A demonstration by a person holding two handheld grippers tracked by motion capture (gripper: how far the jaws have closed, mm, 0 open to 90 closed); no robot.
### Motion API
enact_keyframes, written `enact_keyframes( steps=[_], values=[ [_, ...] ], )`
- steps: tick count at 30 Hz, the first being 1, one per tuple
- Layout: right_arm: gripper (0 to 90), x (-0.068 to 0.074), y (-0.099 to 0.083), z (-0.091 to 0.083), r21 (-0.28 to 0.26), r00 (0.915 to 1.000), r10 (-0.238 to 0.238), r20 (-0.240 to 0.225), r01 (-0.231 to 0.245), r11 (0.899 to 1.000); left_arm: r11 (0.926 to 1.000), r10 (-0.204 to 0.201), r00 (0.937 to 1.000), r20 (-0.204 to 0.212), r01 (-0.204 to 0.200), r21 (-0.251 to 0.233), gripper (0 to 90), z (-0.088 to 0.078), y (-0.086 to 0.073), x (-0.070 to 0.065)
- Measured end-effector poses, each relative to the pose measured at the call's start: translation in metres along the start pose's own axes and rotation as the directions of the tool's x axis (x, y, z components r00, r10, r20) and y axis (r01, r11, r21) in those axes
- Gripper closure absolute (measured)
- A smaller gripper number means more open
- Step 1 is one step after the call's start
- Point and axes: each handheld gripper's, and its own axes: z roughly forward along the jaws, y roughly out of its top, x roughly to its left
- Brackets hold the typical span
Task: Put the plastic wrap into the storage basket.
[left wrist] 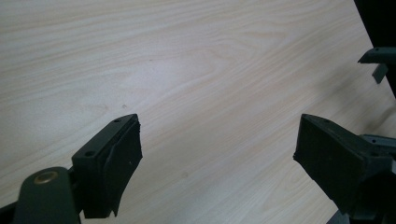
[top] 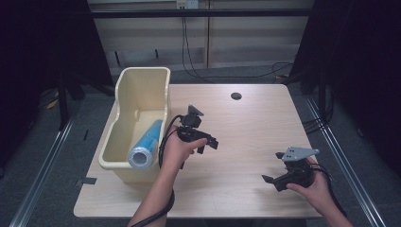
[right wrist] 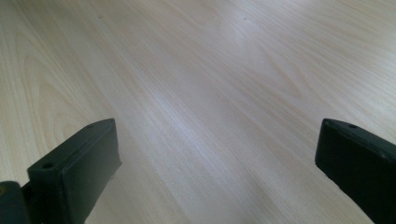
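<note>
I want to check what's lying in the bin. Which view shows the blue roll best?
The high view: the blue roll lies slanted inside the cream bin, one end toward the camera. The two gripper views look across bare tabletop, away from it.

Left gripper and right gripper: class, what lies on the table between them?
Nothing: in the high view, only bare wooden table separates the left gripper from the right gripper.
</note>
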Motion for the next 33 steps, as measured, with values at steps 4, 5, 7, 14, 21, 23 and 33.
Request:
enact_keyframes(
  steps=[4,5,7,14,21,23,33],
  values=[
    [0.0,-0.001,0.000,0.000,0.000,1.0000,-0.001,0.001,0.001,1.000,0.9995,0.029,0.9995,0.012,-0.030,0.009,14.3,0.007,-0.004,-0.001],
    [0.0,-0.001,0.000,0.000,-0.001,1.0000,0.002,0.004,-0.002,1.000,0.9992,0.040,0.9991,0.012,-0.040,0.007,14.0,0.011,-0.006,-0.002],
    [0.0,-0.001,0.000,0.000,0.000,1.0000,0.001,0.004,-0.001,1.000,0.9989,0.046,0.9989,0.015,-0.046,0.009,14.0,0.013,-0.007,-0.003],
    [0.0,-0.001,-0.001,-0.001,0.000,1.0000,-0.004,0.006,0.004,1.000,0.9954,0.090,0.9951,0.040,-0.091,0.030,13.6,0.028,-0.015,-0.006],
    [0.0,0.000,-0.002,0.000,0.010,0.9999,-0.009,0.013,0.009,1.000,0.9930,0.110,0.9920,0.061,-0.112,0.036,13.6,0.039,-0.022,-0.005],
    [0.0,0.001,-0.002,0.000,0.012,0.9999,-0.010,0.007,0.010,1.000,0.9924,0.115,0.9913,0.065,-0.117,0.038,13.6,0.040,-0.024,-0.004],
    [0.0,0.001,-0.005,0.001,0.026,0.9999,-0.010,0.005,0.010,1.000,0.9913,0.128,0.9870,0.097,-0.130,0.019,13.9,0.046,-0.033,-0.003]
  ],
)
